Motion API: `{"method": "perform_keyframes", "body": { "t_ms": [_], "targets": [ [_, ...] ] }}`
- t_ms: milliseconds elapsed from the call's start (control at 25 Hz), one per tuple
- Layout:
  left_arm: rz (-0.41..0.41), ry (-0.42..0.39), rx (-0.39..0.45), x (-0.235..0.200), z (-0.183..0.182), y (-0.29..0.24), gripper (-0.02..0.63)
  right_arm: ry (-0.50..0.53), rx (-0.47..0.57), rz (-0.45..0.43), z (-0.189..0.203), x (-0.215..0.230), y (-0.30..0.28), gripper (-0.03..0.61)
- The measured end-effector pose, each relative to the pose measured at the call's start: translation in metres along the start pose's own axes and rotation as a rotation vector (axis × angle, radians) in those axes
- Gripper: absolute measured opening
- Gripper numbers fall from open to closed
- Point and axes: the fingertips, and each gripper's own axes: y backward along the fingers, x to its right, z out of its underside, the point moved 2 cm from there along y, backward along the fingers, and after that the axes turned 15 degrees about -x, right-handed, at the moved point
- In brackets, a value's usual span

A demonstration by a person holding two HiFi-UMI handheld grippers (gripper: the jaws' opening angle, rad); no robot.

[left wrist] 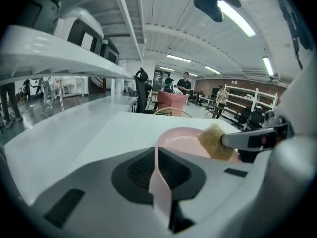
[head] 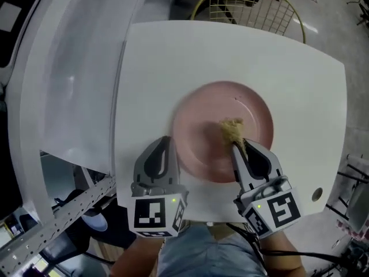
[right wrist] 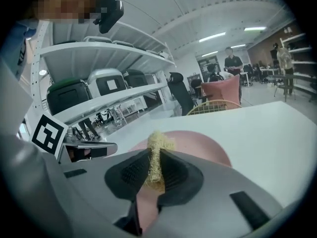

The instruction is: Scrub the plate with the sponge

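A round pink plate lies in the middle of the white table. My left gripper reaches in from the near side to the plate's left edge. In the left gripper view its jaws are shut on the thin pink plate rim. A ragged yellowish sponge sits over the plate's middle, pinched in my right gripper. The right gripper view shows the sponge squeezed between the dark pads, with the plate beyond it.
A yellow wire basket chair stands past the table's far edge. White shelving runs along the left. There is a small round hole in the table's near right corner. Several people stand far off in the room.
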Motion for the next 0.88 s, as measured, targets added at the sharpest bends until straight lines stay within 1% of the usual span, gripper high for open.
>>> {"method": "perform_keyframes", "body": {
  "t_ms": [80,120,200,240,400,480,560,600,760,840,880],
  "targets": [
    [0.034,0.031,-0.014,-0.003,0.003,-0.015,0.012,0.004,-0.010,0.004,0.002,0.005,-0.012,0.061],
    [0.053,0.048,-0.024,-0.004,0.006,-0.019,0.029,0.011,-0.011,0.007,0.001,0.005,-0.015,0.061],
    [0.082,0.084,-0.048,-0.005,0.011,-0.027,0.111,0.020,-0.009,0.006,-0.001,0.004,-0.019,0.061],
    [0.089,0.099,-0.063,-0.006,0.013,-0.031,0.114,0.017,-0.011,0.004,-0.002,0.005,-0.021,0.061],
    [0.115,0.123,-0.129,-0.003,0.023,-0.043,0.112,0.007,-0.032,0.001,0.000,0.007,-0.023,0.061],
    [0.125,0.126,-0.143,-0.001,0.025,-0.045,0.090,0.008,-0.040,0.000,0.001,0.006,-0.024,0.061],
    [0.121,0.136,-0.151,0.000,0.024,-0.046,0.056,0.008,-0.040,-0.002,0.002,0.005,-0.024,0.061],
    [0.119,0.146,-0.153,0.000,0.024,-0.046,0.049,0.009,-0.037,-0.002,0.001,0.004,-0.024,0.061],
    [0.107,0.176,-0.157,-0.001,0.025,-0.047,0.038,0.011,-0.027,0.000,0.002,0.004,-0.022,0.061],
    [0.094,0.195,-0.142,-0.001,0.022,-0.045,0.029,0.010,-0.033,0.003,0.004,0.004,-0.021,0.061],
    [0.087,0.192,-0.131,-0.001,0.020,-0.043,0.024,0.013,-0.035,0.003,0.005,0.004,-0.020,0.061]
  ]
}}
